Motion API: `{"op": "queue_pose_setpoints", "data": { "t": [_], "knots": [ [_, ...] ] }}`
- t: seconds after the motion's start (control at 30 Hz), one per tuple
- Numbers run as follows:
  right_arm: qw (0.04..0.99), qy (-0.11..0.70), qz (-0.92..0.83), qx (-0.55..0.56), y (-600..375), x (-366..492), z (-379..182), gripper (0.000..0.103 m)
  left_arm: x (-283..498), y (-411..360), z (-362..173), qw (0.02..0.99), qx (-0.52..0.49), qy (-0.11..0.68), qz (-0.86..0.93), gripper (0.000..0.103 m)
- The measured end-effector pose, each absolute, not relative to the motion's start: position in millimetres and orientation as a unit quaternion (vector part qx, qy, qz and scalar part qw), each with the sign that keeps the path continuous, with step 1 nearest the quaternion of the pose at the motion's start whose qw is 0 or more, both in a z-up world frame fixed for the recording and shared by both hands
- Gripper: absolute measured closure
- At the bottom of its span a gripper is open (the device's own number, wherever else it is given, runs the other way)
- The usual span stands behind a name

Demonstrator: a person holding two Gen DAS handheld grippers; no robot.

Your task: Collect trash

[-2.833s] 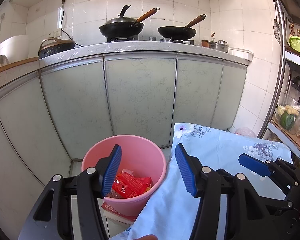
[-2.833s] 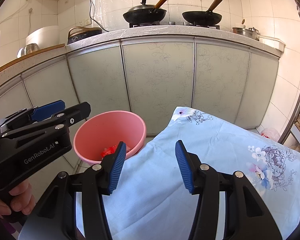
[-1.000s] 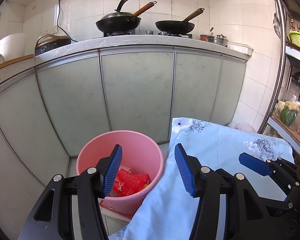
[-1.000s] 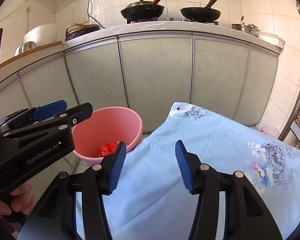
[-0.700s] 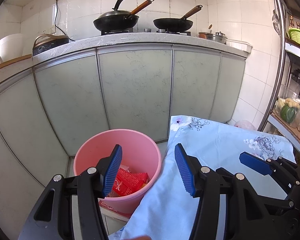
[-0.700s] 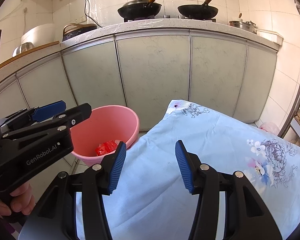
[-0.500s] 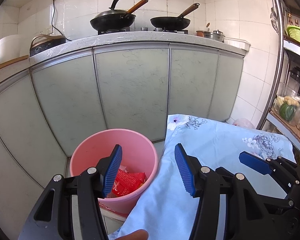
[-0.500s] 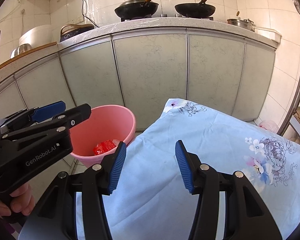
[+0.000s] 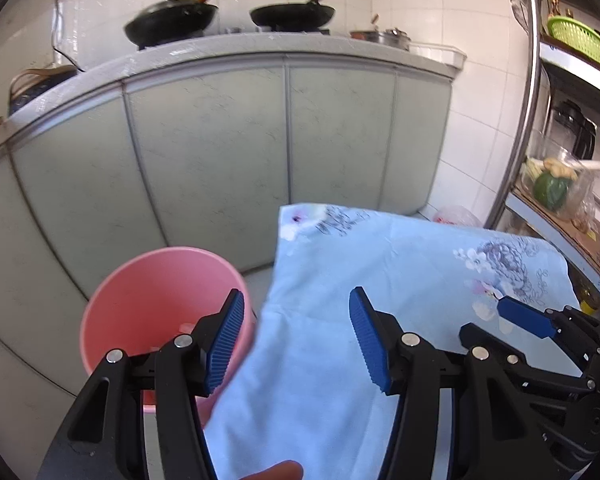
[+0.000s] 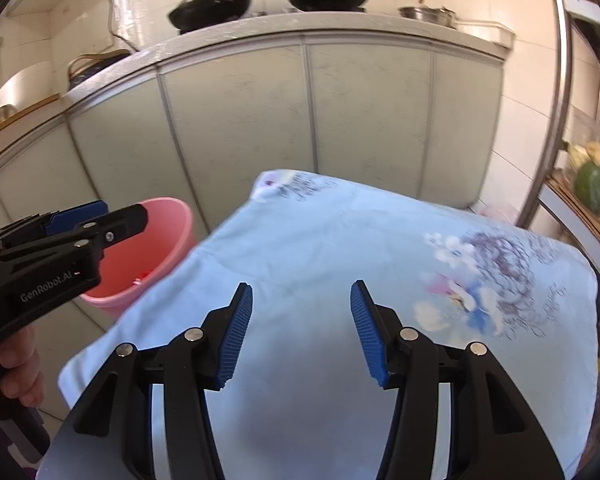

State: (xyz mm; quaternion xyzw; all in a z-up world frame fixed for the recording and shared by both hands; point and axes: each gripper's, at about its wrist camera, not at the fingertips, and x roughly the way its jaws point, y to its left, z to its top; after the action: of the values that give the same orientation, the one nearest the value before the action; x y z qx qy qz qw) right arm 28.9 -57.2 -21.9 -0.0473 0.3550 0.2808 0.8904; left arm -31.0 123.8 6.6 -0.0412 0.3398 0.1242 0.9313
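Note:
A pink bucket (image 9: pixel 148 292) stands on the floor left of a table covered by a light blue flowered cloth (image 9: pixel 400 280). The bucket also shows in the right wrist view (image 10: pixel 152 256), with a bit of red wrapper (image 10: pixel 145 276) inside. My left gripper (image 9: pixel 296 344) is open and empty, over the bucket's right rim and the cloth's left edge. My right gripper (image 10: pixel 300 328) is open and empty above the cloth (image 10: pixel 380 248). The left gripper also shows at the left of the right wrist view (image 10: pixel 80 216).
Grey-green kitchen cabinets (image 9: pixel 220 152) run behind, with two black woks (image 9: pixel 172 20) on the counter. A metal shelf rack (image 9: pixel 528 100) with vegetables and a green basket stands at the right. A pale bag (image 9: pixel 458 216) lies on the floor by the rack.
Both grippers have swung to the right and pulled back a little; the bucket has shifted left in both views. Both stay open and empty. The frames now are motion-blurred.

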Motion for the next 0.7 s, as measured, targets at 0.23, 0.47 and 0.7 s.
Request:
{"op": "queue_pose_setpoints", "data": {
  "t": [0.23,0.47,0.7],
  "knots": [
    [0.898,0.387,0.206,-0.044,-108.4,52.1,-46.0,0.051,8.0,97.0,-25.4,0.921,-0.025,0.38,0.082,0.048],
    [0.897,0.416,0.145,-0.032,-154.2,67.7,-68.1,0.051,37.8,83.6,-56.4,0.908,-0.027,0.413,0.058,0.048],
    [0.894,0.434,0.109,-0.018,-183.7,74.2,-82.6,0.051,54.7,82.9,-73.7,0.9,-0.024,0.432,0.05,0.048]
  ]
}}
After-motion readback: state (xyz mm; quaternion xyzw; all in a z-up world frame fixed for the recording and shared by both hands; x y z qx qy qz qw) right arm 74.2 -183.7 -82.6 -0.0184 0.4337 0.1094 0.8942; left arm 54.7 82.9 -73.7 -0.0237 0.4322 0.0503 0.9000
